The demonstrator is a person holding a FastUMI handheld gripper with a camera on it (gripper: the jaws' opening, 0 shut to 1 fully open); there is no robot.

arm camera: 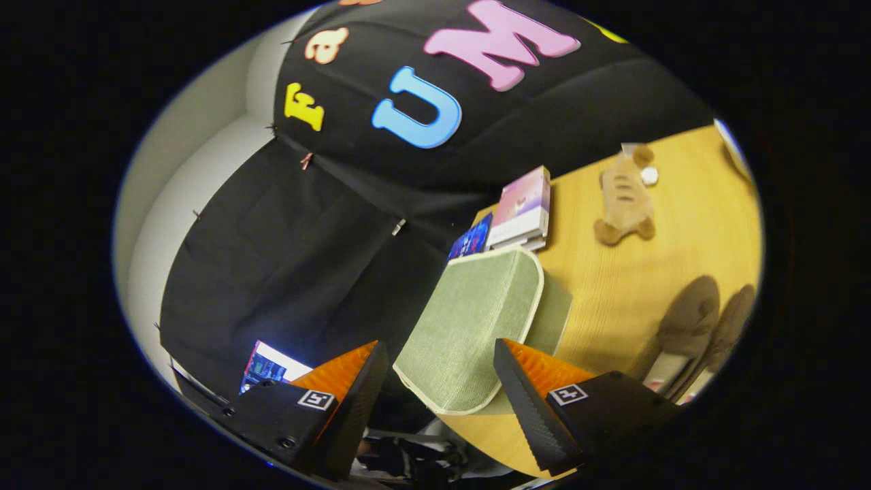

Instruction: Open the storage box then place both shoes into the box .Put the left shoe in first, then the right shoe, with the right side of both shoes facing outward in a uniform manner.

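The green fabric storage box (554,309) with cream trim stands on the wooden table (612,279), just ahead of me. Its broad lid (466,327) reaches in between my fingers. My gripper (439,347) is open, with one finger on each side of the lid's near edge and a gap on both sides. Whether the lid is lifted off the box I cannot tell. The whole scene appears strongly rolled. Two brown shoes (687,327) (731,323) lie side by side on the table beyond my right finger, their near ends hidden behind it.
A small stack of books (520,207) and a blue book (469,238) lie behind the box against the black cloth wall. A brown plush toy (622,197) rests farther out on the table. A colourful flat item (269,364) sits beside my left finger.
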